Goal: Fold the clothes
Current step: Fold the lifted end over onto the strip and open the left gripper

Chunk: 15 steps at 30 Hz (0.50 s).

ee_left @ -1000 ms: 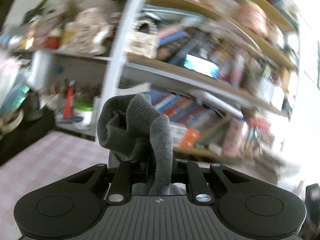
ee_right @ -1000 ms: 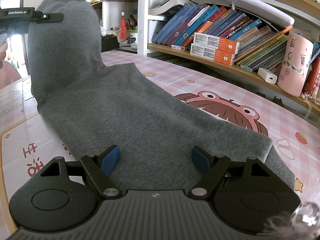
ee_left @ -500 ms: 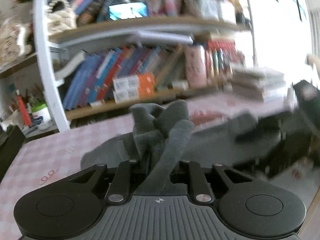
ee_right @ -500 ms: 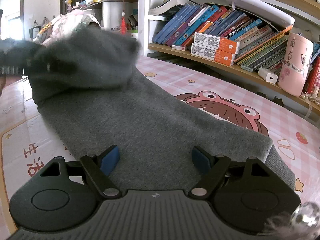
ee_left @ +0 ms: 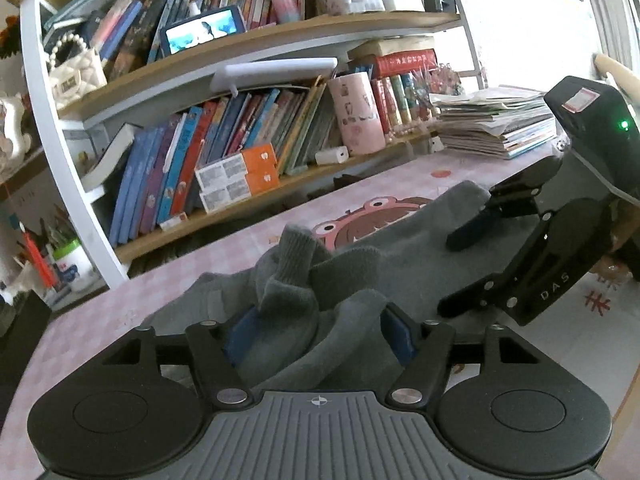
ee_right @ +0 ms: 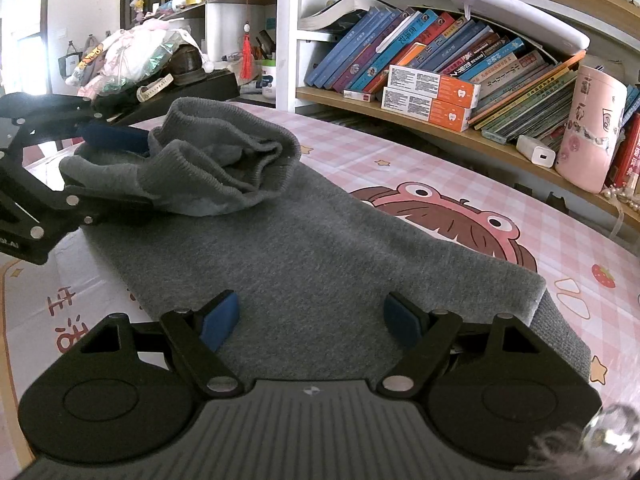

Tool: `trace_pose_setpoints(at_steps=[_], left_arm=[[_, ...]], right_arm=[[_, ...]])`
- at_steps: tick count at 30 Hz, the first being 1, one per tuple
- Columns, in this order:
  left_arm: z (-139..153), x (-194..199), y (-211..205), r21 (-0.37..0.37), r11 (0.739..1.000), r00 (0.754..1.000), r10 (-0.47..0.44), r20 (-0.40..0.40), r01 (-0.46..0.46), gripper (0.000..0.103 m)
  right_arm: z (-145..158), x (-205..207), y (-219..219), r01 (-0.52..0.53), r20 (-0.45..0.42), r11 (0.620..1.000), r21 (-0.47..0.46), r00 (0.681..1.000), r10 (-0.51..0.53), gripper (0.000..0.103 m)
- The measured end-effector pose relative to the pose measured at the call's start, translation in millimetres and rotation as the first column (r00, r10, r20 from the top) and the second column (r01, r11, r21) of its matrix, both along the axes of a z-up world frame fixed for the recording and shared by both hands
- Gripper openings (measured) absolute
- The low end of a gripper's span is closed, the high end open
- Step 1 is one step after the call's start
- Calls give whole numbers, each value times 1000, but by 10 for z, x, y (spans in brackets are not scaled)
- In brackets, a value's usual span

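Lowered since a second ago, the left gripper (ee_left: 316,330) now sits near the surface (ee_right: 540,216) instead of up facing the bookshelf (ee_left: 256,40), and its fingers, then pinched tight on a raised bunch of cloth, stand apart with the bunched end of the grey knit garment (ee_right: 304,248) lying loose between them; the lifted sleeve-like part seen a second ago has come down onto the flat part of the garment, forming a crumpled heap at its far end in the right wrist view; the right gripper (ee_right: 310,318) has not shifted, its blue-padded fingers (ee_right: 220,316) spread wide over the near edge of the garment, and whether they press on the cloth I cannot tell; the garment lies stretched along the pink checked surface, partly covering a cartoon face (ee_right: 452,216) printed on it; in the left wrist view the right gripper (ee_left: 460,272) shows at the far end of the cloth, one finger above it and one at its edge; behind the surface, rows of books (ee_right: 420,52) and a pink cup (ee_right: 592,128) stand on the low shelf.
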<state>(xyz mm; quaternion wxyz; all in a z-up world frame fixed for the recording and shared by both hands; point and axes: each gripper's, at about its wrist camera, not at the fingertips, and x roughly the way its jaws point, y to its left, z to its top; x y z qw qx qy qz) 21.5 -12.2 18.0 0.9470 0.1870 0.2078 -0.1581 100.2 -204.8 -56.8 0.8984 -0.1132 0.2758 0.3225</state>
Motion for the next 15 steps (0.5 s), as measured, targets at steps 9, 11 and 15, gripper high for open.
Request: trace_pose_setpoints(at_steps=[9, 11, 15], left_arm=[[-107, -46, -226, 118, 992, 997, -39, 61, 31, 67], [-101, -17, -217, 120, 993, 997, -21, 79, 11, 55], [11, -3, -118, 120, 991, 985, 32, 171, -53, 18]], right_arm=[[3, 1, 1, 0, 0, 1000, 0, 1000, 0, 80], [3, 2, 2, 0, 0, 1000, 0, 1000, 0, 80], [3, 3, 1, -1, -2, 1000, 3, 1000, 1, 80]])
